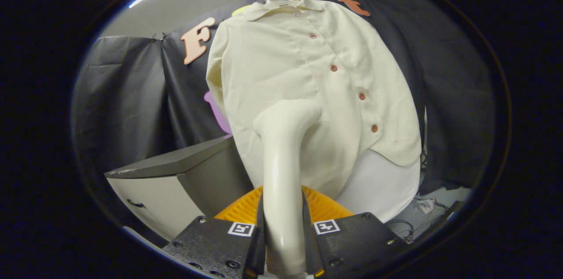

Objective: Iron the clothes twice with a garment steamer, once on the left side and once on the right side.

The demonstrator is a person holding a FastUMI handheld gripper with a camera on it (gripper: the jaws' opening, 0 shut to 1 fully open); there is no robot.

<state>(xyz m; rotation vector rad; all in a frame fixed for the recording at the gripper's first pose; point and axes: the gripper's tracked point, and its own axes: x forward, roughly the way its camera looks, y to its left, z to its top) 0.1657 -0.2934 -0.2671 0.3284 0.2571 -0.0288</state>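
Tongs (283,244) clamped on steamer (281,173) (head against hanging shirt (308,85)).

No readable words, brand names or numbers appear on any thing here. The only signs are two small square black-and-white marker tags, one on each finger (220,244) of the gripper (283,248); they carry a block pattern, not text.
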